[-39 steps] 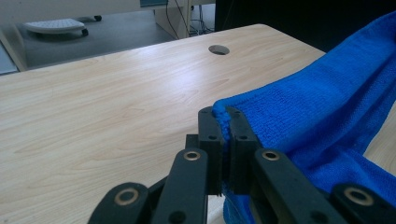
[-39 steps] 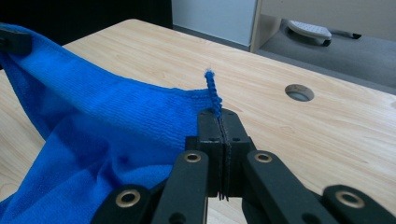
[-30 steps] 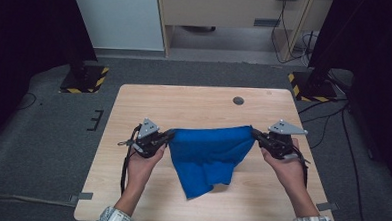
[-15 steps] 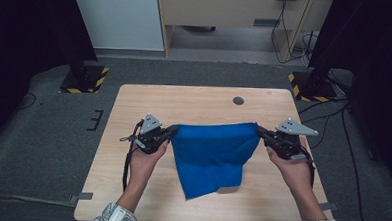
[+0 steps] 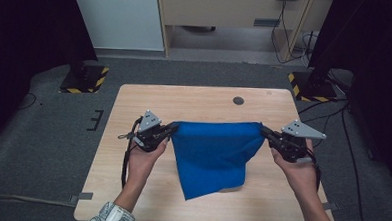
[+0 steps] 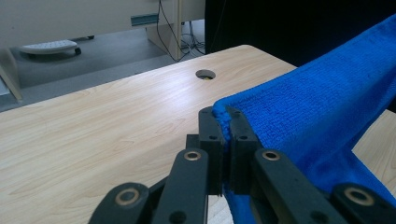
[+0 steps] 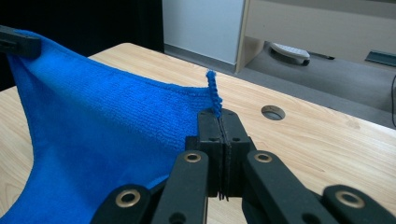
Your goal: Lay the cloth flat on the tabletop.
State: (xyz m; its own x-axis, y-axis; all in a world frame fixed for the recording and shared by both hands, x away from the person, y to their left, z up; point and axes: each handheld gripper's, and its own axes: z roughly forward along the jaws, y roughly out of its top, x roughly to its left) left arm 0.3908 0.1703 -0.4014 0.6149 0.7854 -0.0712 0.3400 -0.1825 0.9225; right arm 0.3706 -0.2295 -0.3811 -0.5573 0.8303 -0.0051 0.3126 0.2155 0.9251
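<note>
High view: blue cloth (image 5: 212,154) stretched taut above the table (image 5: 134,108), lower end drooping toward the wood. My left gripper (image 5: 172,129) clamps one top corner, my right gripper (image 5: 264,132) the other, jaws closed tight on fabric. Cable hole (image 5: 238,100) beyond.

left tool (image 5: 173,128): jaws clamped together, pointing inward
right tool (image 5: 263,131): jaws clamped together, pointing inward
forearms: apart, reaching forward
</note>
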